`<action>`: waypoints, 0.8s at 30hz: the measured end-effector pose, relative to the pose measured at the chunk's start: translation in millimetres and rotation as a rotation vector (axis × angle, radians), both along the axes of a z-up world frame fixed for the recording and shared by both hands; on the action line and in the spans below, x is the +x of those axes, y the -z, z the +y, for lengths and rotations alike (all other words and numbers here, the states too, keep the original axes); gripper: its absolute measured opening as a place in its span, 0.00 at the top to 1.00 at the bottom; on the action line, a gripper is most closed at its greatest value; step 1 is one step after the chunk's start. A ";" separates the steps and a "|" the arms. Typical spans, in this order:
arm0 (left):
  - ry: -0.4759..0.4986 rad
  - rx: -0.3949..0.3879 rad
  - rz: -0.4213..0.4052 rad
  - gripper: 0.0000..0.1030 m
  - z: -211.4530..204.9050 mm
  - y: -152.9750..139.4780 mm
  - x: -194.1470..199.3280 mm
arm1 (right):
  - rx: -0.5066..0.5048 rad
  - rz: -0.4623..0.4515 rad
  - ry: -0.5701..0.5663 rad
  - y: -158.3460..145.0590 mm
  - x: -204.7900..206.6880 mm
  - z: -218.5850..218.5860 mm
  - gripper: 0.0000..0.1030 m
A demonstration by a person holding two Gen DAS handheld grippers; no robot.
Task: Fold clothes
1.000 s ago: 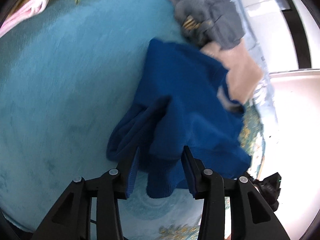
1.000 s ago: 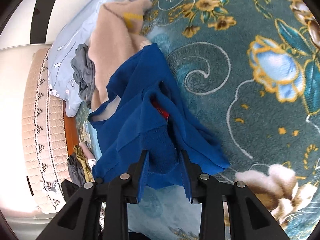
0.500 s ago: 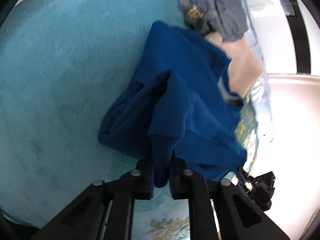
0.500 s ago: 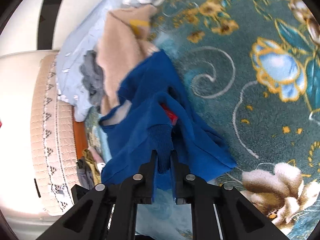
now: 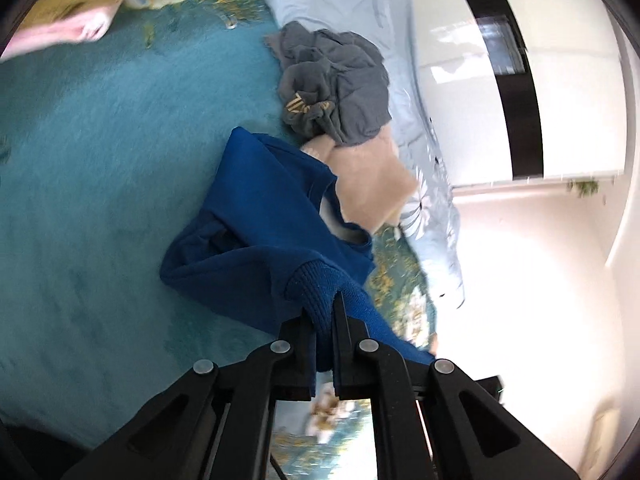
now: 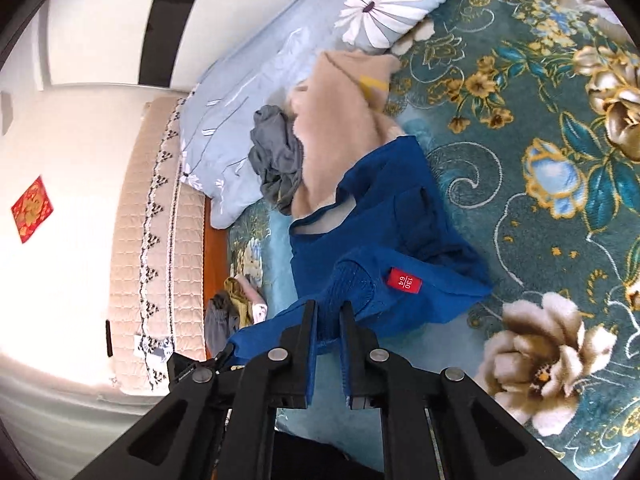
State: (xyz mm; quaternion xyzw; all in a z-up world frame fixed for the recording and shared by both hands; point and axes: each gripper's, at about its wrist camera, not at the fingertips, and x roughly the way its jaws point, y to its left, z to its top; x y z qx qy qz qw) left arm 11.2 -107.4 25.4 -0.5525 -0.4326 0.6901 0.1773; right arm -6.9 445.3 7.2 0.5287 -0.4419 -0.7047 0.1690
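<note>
Blue knit sweater (image 5: 260, 216): soft, limp, light, sags between holds. Left gripper (image 5: 324, 312) clamped on ribbed hem; right gripper (image 6: 329, 316) likewise. Ribbing best hold.

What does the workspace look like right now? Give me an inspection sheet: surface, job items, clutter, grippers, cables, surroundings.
Surface: teal floral blanket covering a bed.
Job's things: blue sweater, crumpled, its ribbed edge pinched at two spots; a red size tag shows.
Clutter: grey garment bunched on a beige garment, which the sweater partly overlaps; light blue flowered quilt behind them; small heap of clothes at the bed's edge; a pink and yellow item far off.
Grippers: left gripper shut on the sweater; right gripper shut on the sweater.
Cables: nothing seen.
Surroundings: padded headboard, white wall with a red decoration.
</note>
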 end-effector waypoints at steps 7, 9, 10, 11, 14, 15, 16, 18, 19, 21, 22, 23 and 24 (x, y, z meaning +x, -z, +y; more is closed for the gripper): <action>-0.040 -0.005 -0.209 0.95 14.8 36.7 -52.6 | -0.039 -0.177 0.071 51.3 -61.2 6.9 0.90; -0.054 -0.016 -0.249 0.95 19.7 45.2 -68.4 | -0.054 -0.211 0.089 61.6 -79.9 8.7 0.90; -0.072 -0.015 -0.271 0.95 21.5 50.4 -76.3 | -0.055 -0.226 0.104 65.7 -87.7 9.0 0.90; -0.100 0.003 -0.290 0.95 22.6 56.6 -83.6 | -0.055 -0.240 0.119 69.7 -95.3 9.2 0.90; -0.187 0.063 -0.297 0.95 23.9 69.8 -99.1 | -0.053 -0.264 0.177 79.8 -115.2 8.2 0.90; -0.206 0.071 -0.287 0.95 24.1 72.0 -102.8 | -0.060 -0.262 0.193 81.8 -120.4 6.7 0.90; -0.218 0.075 -0.273 0.95 24.4 73.7 -106.2 | -0.058 -0.259 0.208 83.9 -125.9 5.1 0.90; -0.249 0.064 -0.243 0.95 22.0 76.0 -112.4 | -0.060 -0.261 0.228 89.3 -133.3 2.6 0.90; -0.266 0.053 -0.231 0.95 19.9 77.2 -114.8 | -0.070 -0.267 0.246 94.7 -136.6 1.2 0.90; -0.296 0.049 -0.216 0.95 14.5 80.1 -116.3 | -0.091 -0.278 0.292 105.3 -139.6 0.9 0.90; -0.309 0.055 -0.207 0.95 10.6 80.9 -116.2 | -0.098 -0.281 0.310 110.5 -141.0 0.3 0.90; -0.314 0.063 -0.192 0.95 6.5 80.8 -115.5 | -0.104 -0.286 0.326 116.6 -141.7 0.2 0.88; -0.316 0.072 -0.173 0.95 2.4 80.3 -114.2 | -0.105 -0.287 0.333 120.6 -141.8 0.3 0.87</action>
